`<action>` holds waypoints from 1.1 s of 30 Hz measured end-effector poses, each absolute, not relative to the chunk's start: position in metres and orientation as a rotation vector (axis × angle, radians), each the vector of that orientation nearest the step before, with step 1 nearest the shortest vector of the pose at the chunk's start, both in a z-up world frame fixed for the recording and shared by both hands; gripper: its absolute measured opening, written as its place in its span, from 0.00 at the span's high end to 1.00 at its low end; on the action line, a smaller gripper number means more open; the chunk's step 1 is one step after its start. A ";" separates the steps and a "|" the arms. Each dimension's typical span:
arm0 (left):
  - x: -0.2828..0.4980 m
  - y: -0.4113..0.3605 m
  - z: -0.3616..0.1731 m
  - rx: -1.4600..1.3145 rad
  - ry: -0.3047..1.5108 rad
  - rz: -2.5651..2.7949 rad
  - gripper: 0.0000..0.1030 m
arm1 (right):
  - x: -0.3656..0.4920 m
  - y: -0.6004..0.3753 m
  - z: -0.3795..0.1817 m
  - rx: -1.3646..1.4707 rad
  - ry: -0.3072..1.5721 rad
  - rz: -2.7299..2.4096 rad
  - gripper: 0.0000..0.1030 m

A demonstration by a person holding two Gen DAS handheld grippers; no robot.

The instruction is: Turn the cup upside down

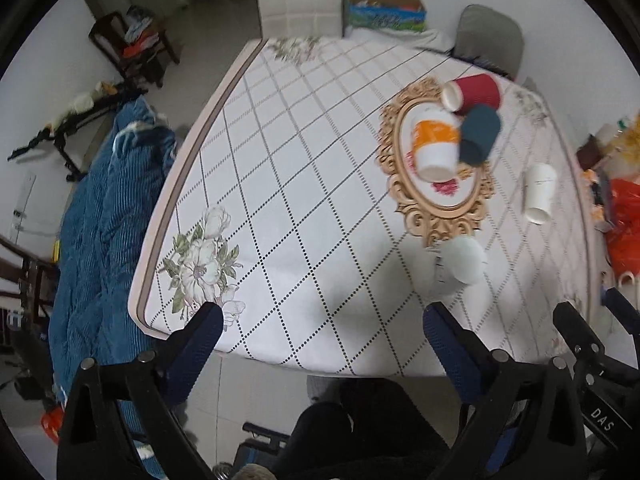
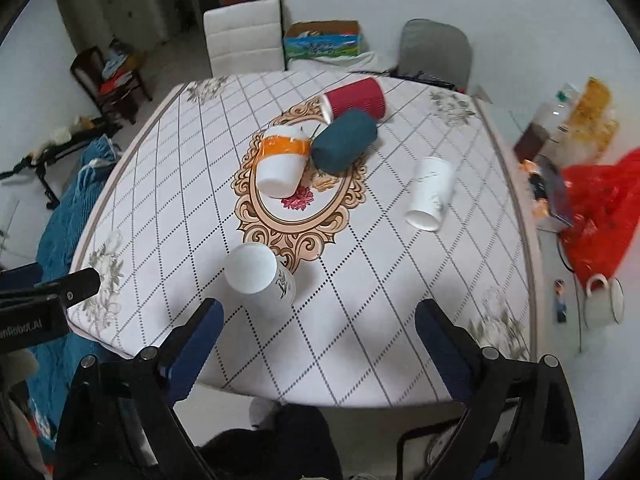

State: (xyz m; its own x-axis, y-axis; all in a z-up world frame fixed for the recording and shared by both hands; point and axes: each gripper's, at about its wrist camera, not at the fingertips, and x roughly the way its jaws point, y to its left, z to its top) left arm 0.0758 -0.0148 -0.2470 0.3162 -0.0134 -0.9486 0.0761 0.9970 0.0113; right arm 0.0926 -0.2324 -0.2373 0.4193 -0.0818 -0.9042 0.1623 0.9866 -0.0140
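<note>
Five paper cups sit on the surface [image 2: 400, 280], which is covered with a diamond-checked cloth bearing an ornate oval medallion [image 2: 292, 216] at its middle. Nearest the right hand-held gripper [image 2: 320, 320] stands a white cup [image 2: 260, 274] with a small dark print, upside down, its flat base facing up, just off the medallion's near edge; the left wrist view shows it blurred [image 1: 460, 262]. An orange-banded white cup [image 2: 282, 164] rests on the medallion, touching a dark teal cup [image 2: 344, 146] that lies on its side, with a red ribbed cup [image 2: 354, 98] on its side just behind. Another white cup [image 2: 430, 194] lies apart to the right. Both the right and the left hand-held gripper [image 1: 324, 320] have their blue-padded jaws spread wide, holding nothing, above the near edge of the surface.
</note>
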 end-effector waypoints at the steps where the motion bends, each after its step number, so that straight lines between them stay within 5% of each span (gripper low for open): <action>1: 0.070 -0.015 -0.239 0.064 1.232 -0.072 0.01 | 0.087 -0.232 -0.232 0.085 1.123 -0.163 0.04; 19: -0.050 -0.009 -0.096 0.110 0.978 -0.192 0.01 | -0.057 -0.204 -0.066 0.091 0.905 -0.261 0.04; 33: -0.100 -0.013 -0.050 0.044 0.916 -0.148 0.01 | -0.115 -0.213 0.010 0.051 0.819 -0.197 0.04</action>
State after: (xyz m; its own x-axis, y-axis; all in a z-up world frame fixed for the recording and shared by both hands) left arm -0.0998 -0.0130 -0.0500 0.6000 -0.1087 -0.7926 0.1464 0.9889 -0.0248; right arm -0.1149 -0.2134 0.0100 0.6661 -0.1546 -0.7296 0.1936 0.9806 -0.0310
